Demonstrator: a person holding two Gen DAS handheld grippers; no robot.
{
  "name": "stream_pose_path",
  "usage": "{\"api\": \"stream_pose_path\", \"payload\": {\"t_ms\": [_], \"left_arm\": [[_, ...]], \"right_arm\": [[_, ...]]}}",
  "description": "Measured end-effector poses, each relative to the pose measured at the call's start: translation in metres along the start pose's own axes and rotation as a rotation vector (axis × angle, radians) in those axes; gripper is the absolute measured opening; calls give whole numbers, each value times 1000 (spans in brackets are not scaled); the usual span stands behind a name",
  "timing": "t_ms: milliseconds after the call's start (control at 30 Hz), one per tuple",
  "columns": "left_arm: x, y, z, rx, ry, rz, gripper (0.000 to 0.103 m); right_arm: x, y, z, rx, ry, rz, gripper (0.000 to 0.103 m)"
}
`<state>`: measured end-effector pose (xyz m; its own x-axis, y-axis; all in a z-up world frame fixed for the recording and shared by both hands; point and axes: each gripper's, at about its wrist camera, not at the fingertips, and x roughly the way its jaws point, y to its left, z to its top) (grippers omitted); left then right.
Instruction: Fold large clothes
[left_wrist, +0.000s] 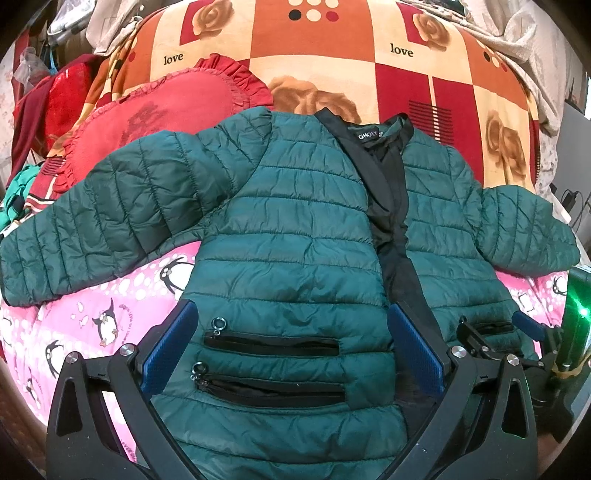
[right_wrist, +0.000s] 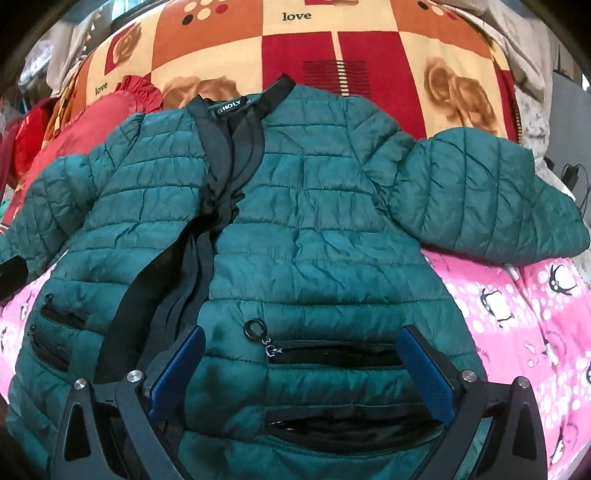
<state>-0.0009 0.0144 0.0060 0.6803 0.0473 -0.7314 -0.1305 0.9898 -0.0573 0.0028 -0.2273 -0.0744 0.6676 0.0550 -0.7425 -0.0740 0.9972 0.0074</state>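
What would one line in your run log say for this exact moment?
stage: fold not begun | green puffer jacket: flat, front up, sleeves spread | left gripper: open above hem | right gripper: open above hem

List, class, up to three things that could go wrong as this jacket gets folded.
1. The dark green quilted puffer jacket looks slick and puffy, so folds may spring open.
2. Its ring-shaped metal zip pulls lie between the right gripper jaws and could snag.
3. One sleeve lies partly over the red frilled cushion, so it may fold unevenly.
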Motion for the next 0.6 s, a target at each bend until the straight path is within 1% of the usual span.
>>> {"api": "stream_pose_path", "payload": {"t_ms": [167,333,400,533,567,600], "left_arm": [[-1,-1,0,1,4,1,103],[-1,-1,0,2,2,-5,103],[-3,-2,0,4,1,-12,103],[-4,-3,0,2,2,-20,103],[-3,-2,0,-1,4,-20,103],[-3,-1,1,-7,5,-18,103]], "right_arm": [[-8,2,1,-4,-46,11,103],[-1,8,0,-22,-12,4,103],[0,9,-1,-24,-20,3,103],[1,10,-6,4,-50,50,103],[2,10,-8,18,-48,70,103],[4,11,-10,20,-41,73,103]]}}
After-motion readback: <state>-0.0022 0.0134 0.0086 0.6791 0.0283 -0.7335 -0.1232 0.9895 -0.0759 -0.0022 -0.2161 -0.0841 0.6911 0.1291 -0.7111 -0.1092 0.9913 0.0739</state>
